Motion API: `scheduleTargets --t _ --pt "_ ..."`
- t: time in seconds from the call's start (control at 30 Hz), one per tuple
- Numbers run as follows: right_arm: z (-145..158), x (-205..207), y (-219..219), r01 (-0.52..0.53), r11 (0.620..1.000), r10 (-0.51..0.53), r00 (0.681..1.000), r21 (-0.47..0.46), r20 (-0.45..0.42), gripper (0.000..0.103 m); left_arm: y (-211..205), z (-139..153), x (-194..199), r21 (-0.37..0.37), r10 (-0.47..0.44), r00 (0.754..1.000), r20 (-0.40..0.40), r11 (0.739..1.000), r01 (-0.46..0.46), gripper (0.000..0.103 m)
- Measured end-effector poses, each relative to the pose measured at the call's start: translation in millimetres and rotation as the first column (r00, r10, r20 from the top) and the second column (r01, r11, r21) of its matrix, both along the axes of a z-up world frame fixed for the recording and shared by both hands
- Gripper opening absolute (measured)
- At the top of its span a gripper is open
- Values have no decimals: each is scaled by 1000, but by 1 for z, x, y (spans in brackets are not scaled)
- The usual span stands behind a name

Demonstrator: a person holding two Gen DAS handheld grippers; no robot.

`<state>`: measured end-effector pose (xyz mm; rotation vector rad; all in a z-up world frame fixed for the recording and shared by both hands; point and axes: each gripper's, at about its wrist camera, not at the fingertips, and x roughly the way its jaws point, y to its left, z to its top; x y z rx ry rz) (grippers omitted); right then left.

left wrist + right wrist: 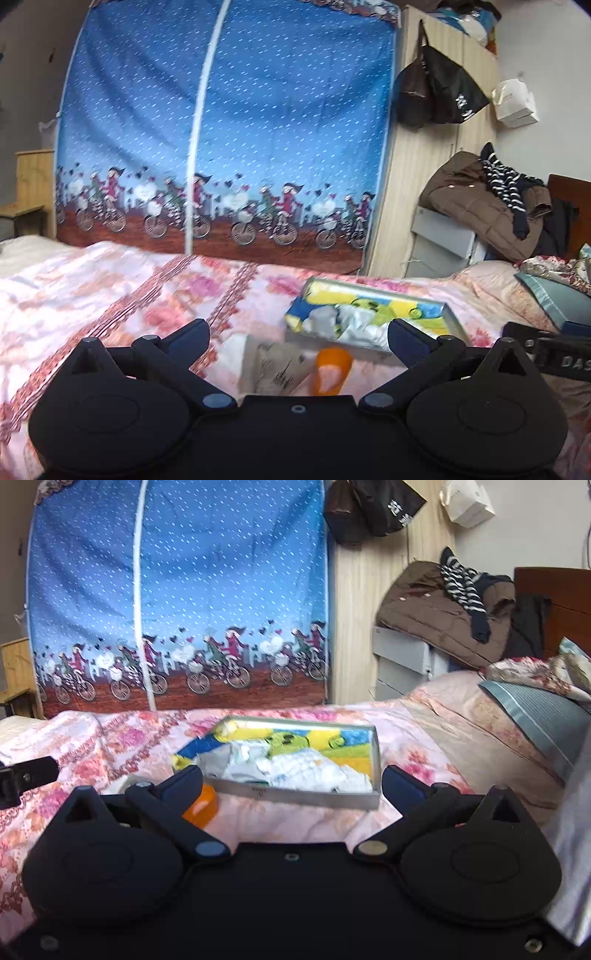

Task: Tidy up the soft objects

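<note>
Grey tray point(314, 797) of soft cloths point(306, 768) lies before my empty, wide-open left tongs point(297, 332) and right tongs point(291, 781); the orange cup point(201, 806) risks a knock.

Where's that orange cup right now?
The orange cup lies on the floral bedspread, just in front of the grey tray, at its near left corner in both views.

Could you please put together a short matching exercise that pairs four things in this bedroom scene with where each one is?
Things:
1. Grey tray
2. Orange cup
3. Brown coat
4. Black bag

Places:
A. Hanging on the wooden wardrobe
B. Lying on its side on the bedspread, in front of the tray
C. On the pink floral bedspread, holding pale cloths
D. Piled on the grey boxes beside the bed

Pairs: 1-C, 2-B, 3-D, 4-A
</note>
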<state>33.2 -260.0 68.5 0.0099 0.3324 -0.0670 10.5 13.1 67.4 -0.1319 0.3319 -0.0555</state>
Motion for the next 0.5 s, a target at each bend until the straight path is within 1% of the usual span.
scheduleTargets --t 0.13,0.23,0.3,0.5 --pt "-6 -7 -1 28 999 -27 999 24 -44 103 7 -19 -7 -6 50 998 -37 999 -50 102" --pt "-12 -8 -4 45 998 -42 997 47 -72 103 6 -31 -5 13 67 995 -79 998 -66 102" --pt "-16 -12 -4 55 997 -50 994 48 -93 103 5 -36 -2 34 67 992 -104 997 -64 102" --pt "-24 -12 -3 91 995 -84 985 40 -151 103 0 -48 5 58 39 984 -173 998 -30 102"
